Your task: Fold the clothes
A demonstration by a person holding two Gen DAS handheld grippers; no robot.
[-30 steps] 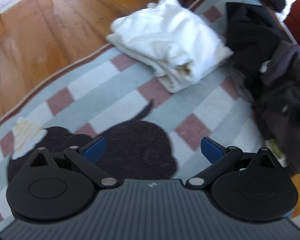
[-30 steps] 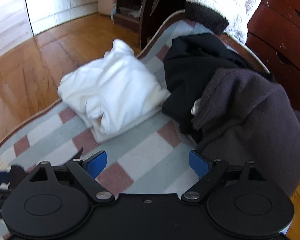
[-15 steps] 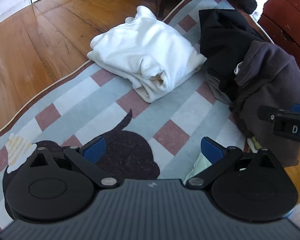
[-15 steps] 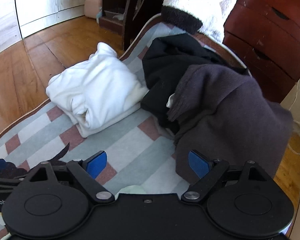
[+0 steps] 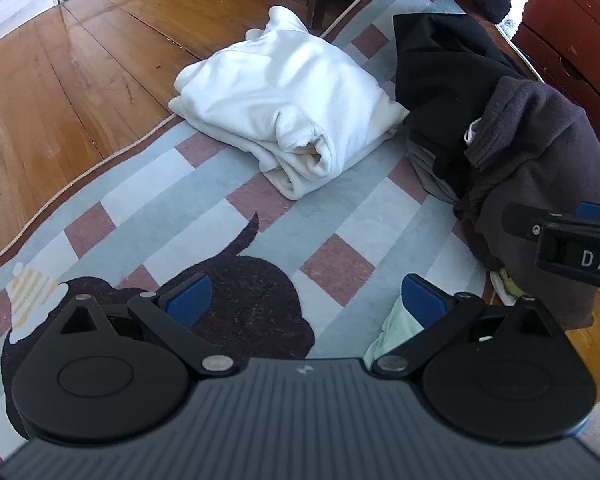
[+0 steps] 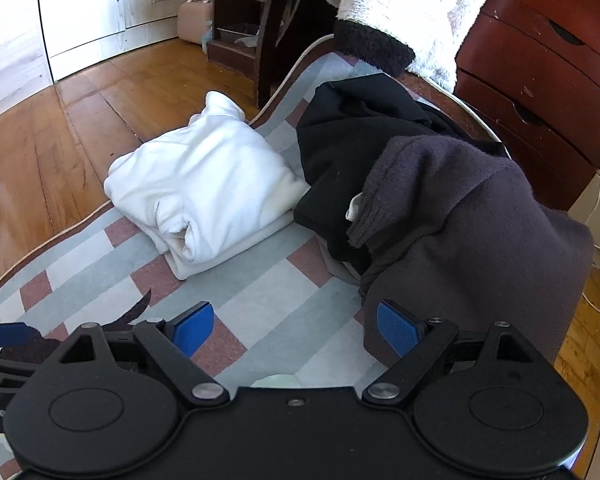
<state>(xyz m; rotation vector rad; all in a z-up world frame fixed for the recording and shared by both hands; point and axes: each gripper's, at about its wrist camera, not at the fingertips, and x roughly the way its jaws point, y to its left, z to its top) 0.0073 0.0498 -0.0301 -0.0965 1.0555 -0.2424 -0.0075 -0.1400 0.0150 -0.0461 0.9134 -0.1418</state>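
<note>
Two grippers, left gripper [image 5: 304,296] and right gripper [image 6: 288,322], both spread, empty | we've backed off and up; white folded garment [image 5: 288,108] done on rug [image 5: 204,208] | dark clothes pile [image 6: 440,200] beside it, unfolded, next.

So compared to a second ago, both cameras sit further back from the laundry. In the left wrist view the folded white garment [image 5: 288,116] is sharp now instead of smeared, and it sits nearer the middle of the shot. The dark pile [image 5: 512,152] shows a lot more of itself, and the red-brown dresser [image 5: 572,20] comes into the top right corner. The right gripper [image 5: 572,240] now pokes in from the right edge, plus a pale green bit of cloth [image 5: 396,328] shows by the left gripper's [image 5: 304,296] right finger. In the right wrist view, the white garment and grey sweater [image 6: 472,216] look smaller, with more wood floor [image 6: 52,152] and white cabinets [image 6: 84,4] visible.
</note>
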